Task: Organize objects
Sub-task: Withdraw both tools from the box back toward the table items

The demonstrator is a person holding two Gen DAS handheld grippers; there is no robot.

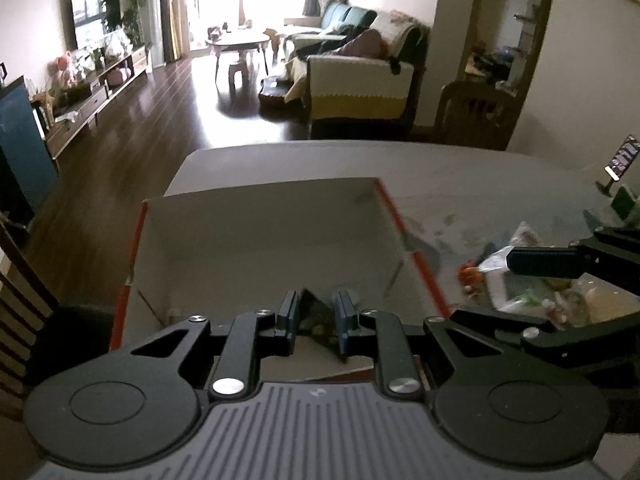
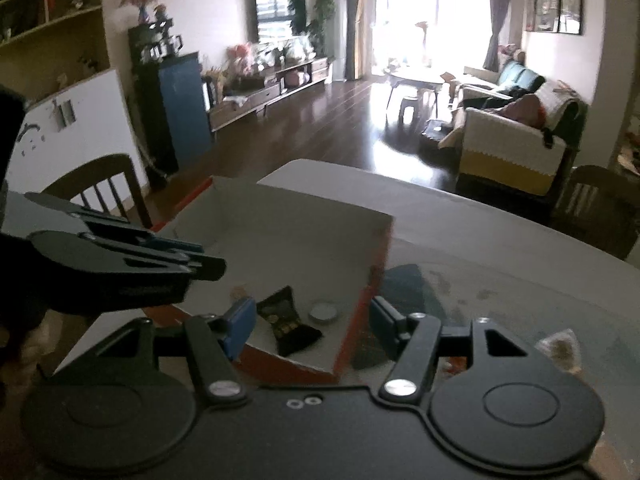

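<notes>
An open cardboard box [image 1: 256,240] with red outer walls and a pale inside stands on the grey table [image 1: 480,176]. On its floor lie a dark snack packet [image 2: 288,320] and a small round tin [image 2: 324,312]. My left gripper [image 1: 317,312] hangs over the box's near end. Its fingers are a little apart, and the dark packet [image 1: 316,314] shows below the gap. My right gripper [image 2: 312,318] is open wide over the box's near right corner, holding nothing. From the left wrist view the right gripper [image 1: 484,288] reaches in from the right.
Several loose snack packets [image 1: 520,280] lie on the table to the right of the box, one of them [image 2: 560,348] by my right gripper. A phone on a stand [image 1: 620,156] is at the far right. Wooden chairs [image 2: 100,188] [image 1: 476,112] flank the table.
</notes>
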